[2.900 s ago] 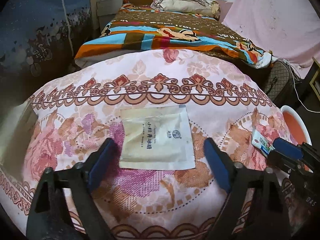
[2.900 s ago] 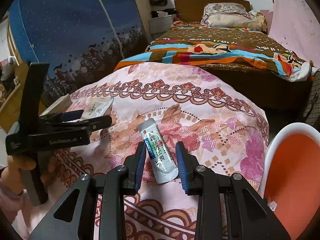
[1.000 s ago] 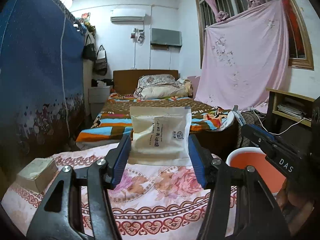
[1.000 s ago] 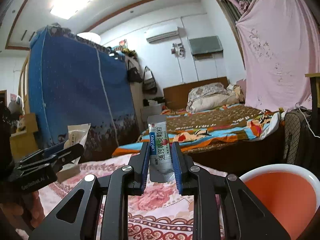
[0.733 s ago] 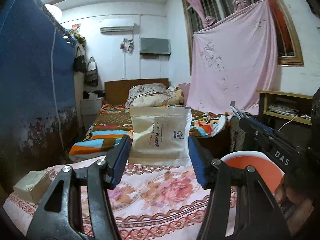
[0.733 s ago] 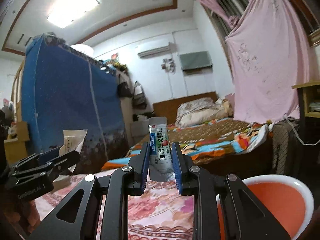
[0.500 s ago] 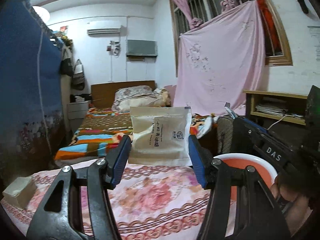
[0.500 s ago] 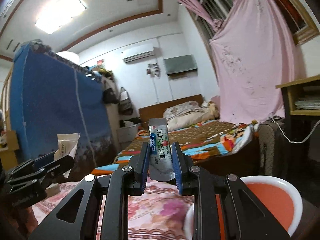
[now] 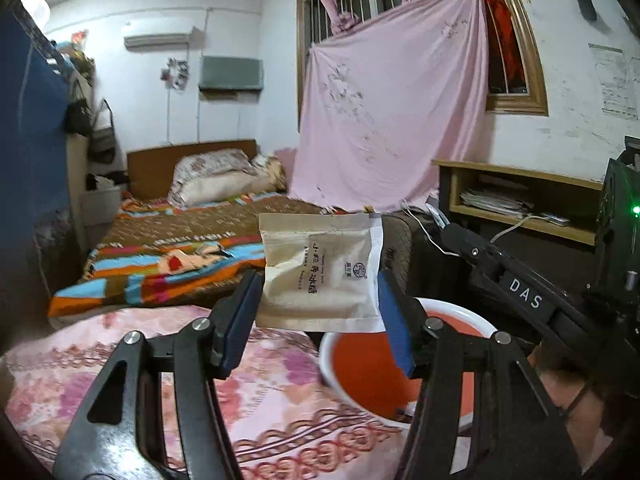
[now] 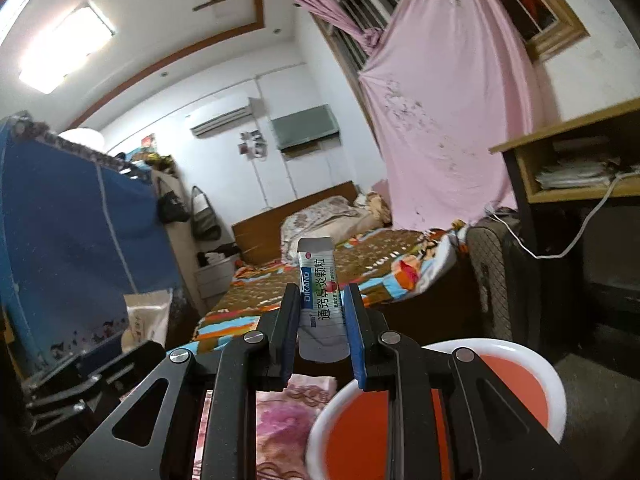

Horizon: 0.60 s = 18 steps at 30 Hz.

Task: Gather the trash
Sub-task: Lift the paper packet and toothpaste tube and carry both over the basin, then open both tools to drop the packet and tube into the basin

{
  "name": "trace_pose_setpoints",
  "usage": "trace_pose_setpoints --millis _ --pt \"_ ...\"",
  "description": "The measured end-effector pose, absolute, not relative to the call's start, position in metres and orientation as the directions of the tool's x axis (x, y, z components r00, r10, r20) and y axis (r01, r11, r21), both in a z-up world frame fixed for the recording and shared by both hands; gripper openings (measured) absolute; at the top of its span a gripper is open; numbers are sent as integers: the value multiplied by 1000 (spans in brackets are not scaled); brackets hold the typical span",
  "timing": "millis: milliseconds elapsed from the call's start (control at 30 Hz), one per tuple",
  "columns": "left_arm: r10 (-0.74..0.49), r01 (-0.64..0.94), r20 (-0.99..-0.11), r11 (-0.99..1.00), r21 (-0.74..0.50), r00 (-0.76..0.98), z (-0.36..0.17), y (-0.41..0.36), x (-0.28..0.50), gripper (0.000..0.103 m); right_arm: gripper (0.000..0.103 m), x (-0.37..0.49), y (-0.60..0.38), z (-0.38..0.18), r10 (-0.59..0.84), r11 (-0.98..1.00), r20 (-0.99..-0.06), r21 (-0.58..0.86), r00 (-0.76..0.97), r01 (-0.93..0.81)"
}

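My left gripper [image 9: 316, 320] is shut on a flat beige paper sachet [image 9: 320, 276] and holds it upright in the air, above the near rim of an orange bin with a white rim [image 9: 360, 364]. My right gripper [image 10: 320, 328] is shut on a narrow white and green stick sachet [image 10: 321, 300], upright, above the same bin [image 10: 516, 376]. The right gripper also shows in the left wrist view [image 9: 440, 224], at the right over the bin. The beige sachet shows at the left of the right wrist view [image 10: 146, 316].
A table with a pink floral cloth [image 9: 120, 368] lies below and left of the bin. Behind are a bed with a striped blanket [image 9: 168, 256], a wooden shelf [image 9: 516, 196] at the right, a pink curtain and a blue wardrobe [image 10: 60, 240] at the left.
Both grippers closed on their sachets, lifted them off the table and carried them right. The bin has come under both grippers and the table has slid left.
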<state>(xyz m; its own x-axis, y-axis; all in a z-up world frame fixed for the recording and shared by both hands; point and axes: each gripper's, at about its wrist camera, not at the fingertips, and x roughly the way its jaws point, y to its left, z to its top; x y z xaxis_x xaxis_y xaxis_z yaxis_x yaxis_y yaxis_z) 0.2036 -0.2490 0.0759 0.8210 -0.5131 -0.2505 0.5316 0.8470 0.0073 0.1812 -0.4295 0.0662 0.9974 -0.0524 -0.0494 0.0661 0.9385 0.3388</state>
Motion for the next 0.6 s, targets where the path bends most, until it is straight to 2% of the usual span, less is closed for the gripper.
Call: trace_pose_setpoints --millis 400,600 --pt "-596 616 -442 779 -117 670 55 -292 229 48 22 181 -464 52 -108 890 -148 426 983 162" --pt "-597 606 -470 781 -152 650 52 -294 232 50 26 180 -470 51 -119 880 -153 442 981 176"
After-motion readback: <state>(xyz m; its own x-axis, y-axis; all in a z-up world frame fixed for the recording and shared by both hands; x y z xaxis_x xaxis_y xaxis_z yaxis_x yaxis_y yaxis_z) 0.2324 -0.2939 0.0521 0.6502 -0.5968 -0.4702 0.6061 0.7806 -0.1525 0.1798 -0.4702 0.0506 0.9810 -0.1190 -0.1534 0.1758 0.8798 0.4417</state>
